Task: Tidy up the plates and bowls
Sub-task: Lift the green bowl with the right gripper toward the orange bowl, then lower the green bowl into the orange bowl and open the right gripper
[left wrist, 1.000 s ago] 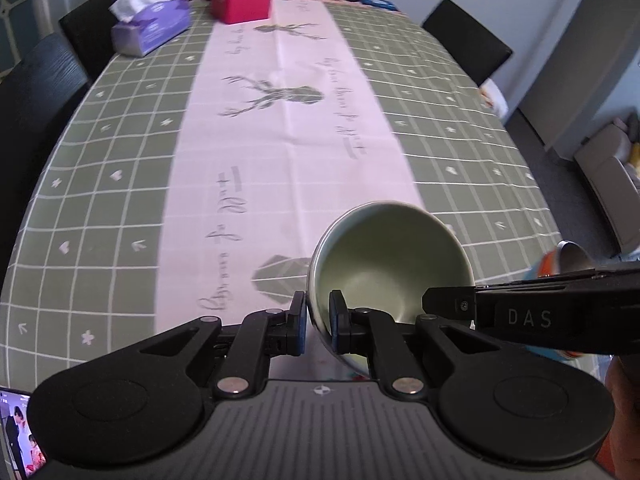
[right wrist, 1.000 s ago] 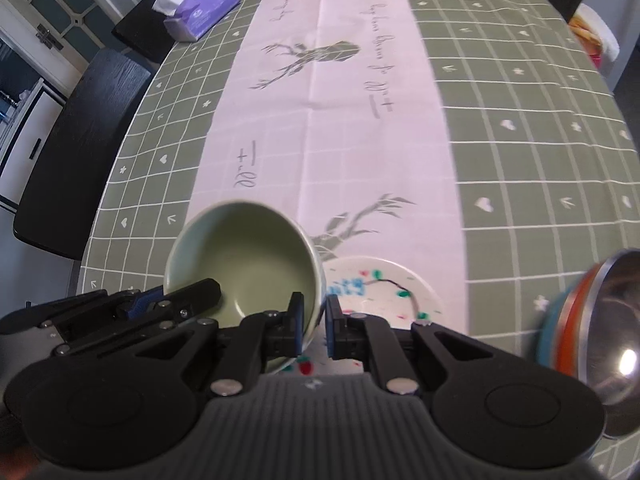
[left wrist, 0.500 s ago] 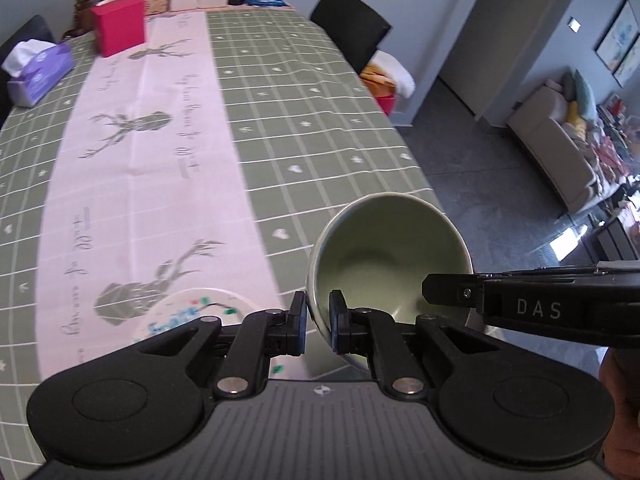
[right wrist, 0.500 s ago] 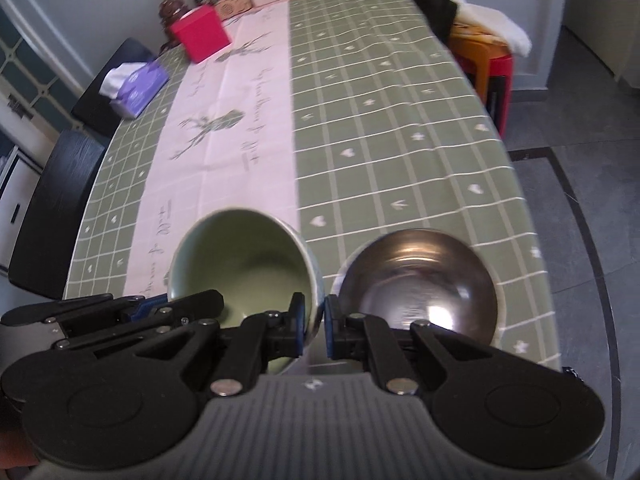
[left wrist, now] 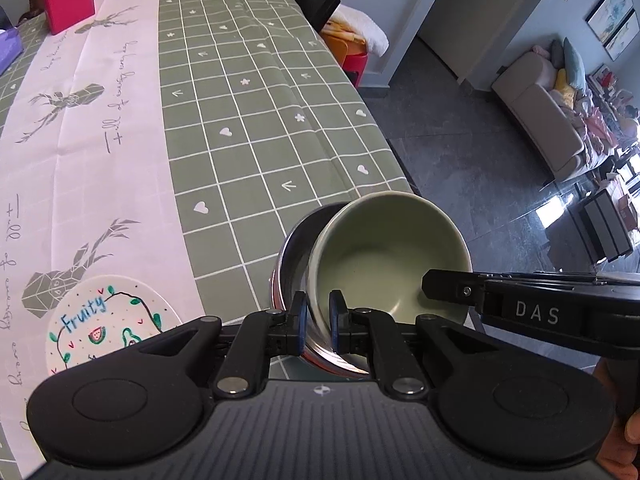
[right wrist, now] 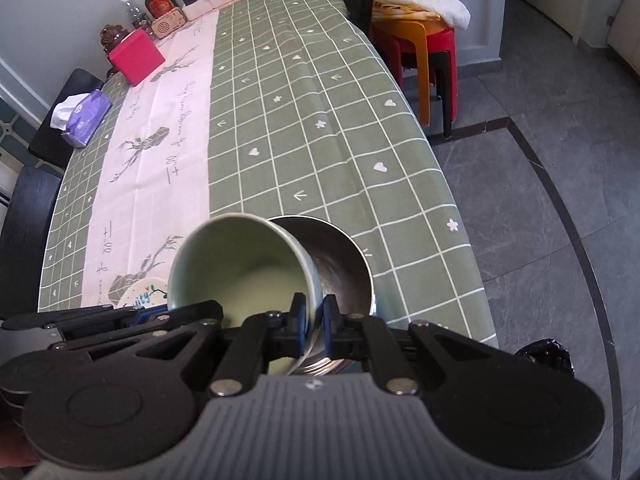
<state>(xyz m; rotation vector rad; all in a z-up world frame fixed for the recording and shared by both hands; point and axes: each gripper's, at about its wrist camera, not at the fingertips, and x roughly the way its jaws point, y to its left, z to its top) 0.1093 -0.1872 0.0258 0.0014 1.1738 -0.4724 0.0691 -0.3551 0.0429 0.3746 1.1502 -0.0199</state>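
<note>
Pinched at opposite rim points by the left tool (left wrist: 317, 322) and right tool (right wrist: 314, 322), the green bowl (left wrist: 390, 256) is held tilted above the steel bowl (right wrist: 340, 268), near the tabletop (left wrist: 260, 120) edge, where it could be knocked floorward if lowered askew.

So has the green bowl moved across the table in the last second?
Yes. The green bowl, gripped by both grippers, was over the tablecloth's pink centre strip, left of the Fruity plate; now it hangs over the steel bowl near the table's right edge.
</note>
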